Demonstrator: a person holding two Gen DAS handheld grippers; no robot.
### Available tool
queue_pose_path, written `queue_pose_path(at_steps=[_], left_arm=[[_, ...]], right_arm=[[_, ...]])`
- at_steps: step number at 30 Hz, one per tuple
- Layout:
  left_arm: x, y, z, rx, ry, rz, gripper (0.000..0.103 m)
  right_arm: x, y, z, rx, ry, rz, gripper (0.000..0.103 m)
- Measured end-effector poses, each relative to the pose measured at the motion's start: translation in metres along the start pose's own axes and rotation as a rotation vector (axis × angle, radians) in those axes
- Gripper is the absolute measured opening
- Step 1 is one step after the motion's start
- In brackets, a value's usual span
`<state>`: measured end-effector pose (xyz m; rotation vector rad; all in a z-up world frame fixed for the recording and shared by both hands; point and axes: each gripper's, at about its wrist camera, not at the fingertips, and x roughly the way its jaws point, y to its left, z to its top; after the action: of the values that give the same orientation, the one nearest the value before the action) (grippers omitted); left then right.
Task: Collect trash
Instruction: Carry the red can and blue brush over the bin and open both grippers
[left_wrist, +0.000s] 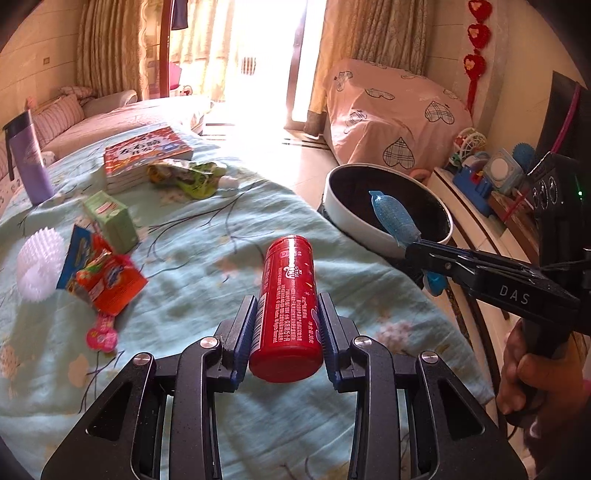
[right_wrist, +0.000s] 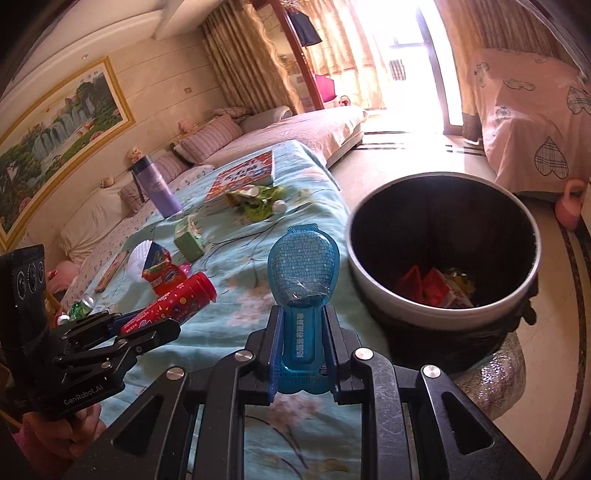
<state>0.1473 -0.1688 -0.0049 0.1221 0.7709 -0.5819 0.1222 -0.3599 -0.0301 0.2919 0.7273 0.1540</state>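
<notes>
Left gripper (left_wrist: 286, 332) closed on red tube (left_wrist: 286, 306): the tube lies lengthwise between both pads, base toward the camera, cap end projecting forward, held above the floral-cloth table (left_wrist: 221, 221). Right gripper (right_wrist: 303, 347) closed on blue packet (right_wrist: 303, 266): narrow stem pinched between the pads, rounded head sticking out past the fingertips, just left of the trash bin (right_wrist: 369, 291) rim. Bin stands beside the table edge, with red and yellow wrappers (right_wrist: 436, 288) at its bottom; more wrappers (left_wrist: 107, 280) and a green carton (left_wrist: 110, 218) lie on the cloth.
</notes>
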Motion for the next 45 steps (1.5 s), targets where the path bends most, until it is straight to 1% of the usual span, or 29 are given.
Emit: queue_pose_path(at_steps=[10,22,37,45], left_arm=[[0.021,-0.029,0.018,0.032,0.009,-0.024,0.031],[0.044,-0.057,0.043,0.076,0.013,-0.051,0.031],[0.075,-0.084,0.076,0.131,0.012,-0.068,0.031],[0.094,-0.091,0.093,0.137,0.025,-0.080,0.031]], right_arm=[[-0.014,-0.036,0.007,0.056,-0.040,-0.035,0.020],[-0.020,-0.072,0.020,0.087,-0.065,-0.084,0.020],[-0.008,-0.097,0.033,0.092,-0.053,-0.128,0.020],[0.001,-0.109,0.042,0.091,-0.029,-0.144,0.020]])
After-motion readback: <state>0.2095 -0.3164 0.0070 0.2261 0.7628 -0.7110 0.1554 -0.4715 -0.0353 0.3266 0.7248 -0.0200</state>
